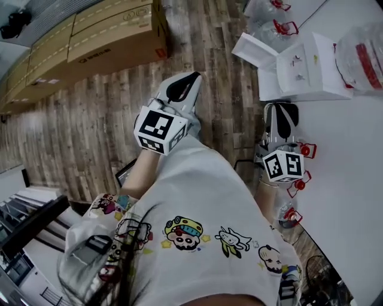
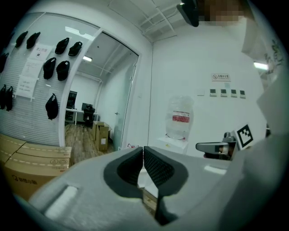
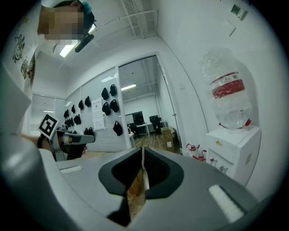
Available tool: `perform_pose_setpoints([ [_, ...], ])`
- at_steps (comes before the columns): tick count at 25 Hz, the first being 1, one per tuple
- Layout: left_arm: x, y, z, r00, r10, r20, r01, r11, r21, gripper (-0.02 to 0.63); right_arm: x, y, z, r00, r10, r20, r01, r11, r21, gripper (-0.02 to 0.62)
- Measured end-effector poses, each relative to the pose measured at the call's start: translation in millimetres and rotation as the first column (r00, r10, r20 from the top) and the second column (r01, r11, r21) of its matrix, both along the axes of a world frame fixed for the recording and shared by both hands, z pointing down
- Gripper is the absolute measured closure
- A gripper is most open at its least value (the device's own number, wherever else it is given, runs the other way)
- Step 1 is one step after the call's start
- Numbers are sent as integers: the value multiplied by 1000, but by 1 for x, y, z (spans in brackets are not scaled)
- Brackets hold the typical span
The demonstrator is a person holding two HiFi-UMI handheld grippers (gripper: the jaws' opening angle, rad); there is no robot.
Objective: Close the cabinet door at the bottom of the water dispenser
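Lining wooden floor (image 1: 90, 119), cardboard boxes (image 1: 102, 30), water dispenser (image 1: 311, 77) beside clear jugs (image 1: 263, 11)

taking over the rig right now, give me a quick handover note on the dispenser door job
Left claw: shut, empty, in the air.
Right claw: shut, empty, in the air.
Dispenser: ahead on the right, with the bottle on top. Neither claw touches it.
Door: the white panel swung out from the dispenser's front looks like the door, so it is open.
Done: nothing yet.
Left: reach the door and push it shut.
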State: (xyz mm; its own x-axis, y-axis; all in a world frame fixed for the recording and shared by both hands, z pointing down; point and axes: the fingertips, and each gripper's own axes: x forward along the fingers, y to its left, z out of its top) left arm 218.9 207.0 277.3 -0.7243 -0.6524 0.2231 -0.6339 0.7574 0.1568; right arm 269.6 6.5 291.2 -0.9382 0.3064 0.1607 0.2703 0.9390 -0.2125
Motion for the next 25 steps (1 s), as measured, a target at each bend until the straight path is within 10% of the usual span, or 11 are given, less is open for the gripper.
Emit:
perform_pose_setpoints([
  [13, -162, 50, 4, 998, 58, 7, -58, 998, -3, 571, -157, 39, -6, 998, 66, 13, -66, 998, -11, 545],
  [25, -212, 90, 20, 997, 72, -26, -72, 997, 6, 523, -211, 70, 6, 994, 103, -32, -103, 995, 2, 472],
])
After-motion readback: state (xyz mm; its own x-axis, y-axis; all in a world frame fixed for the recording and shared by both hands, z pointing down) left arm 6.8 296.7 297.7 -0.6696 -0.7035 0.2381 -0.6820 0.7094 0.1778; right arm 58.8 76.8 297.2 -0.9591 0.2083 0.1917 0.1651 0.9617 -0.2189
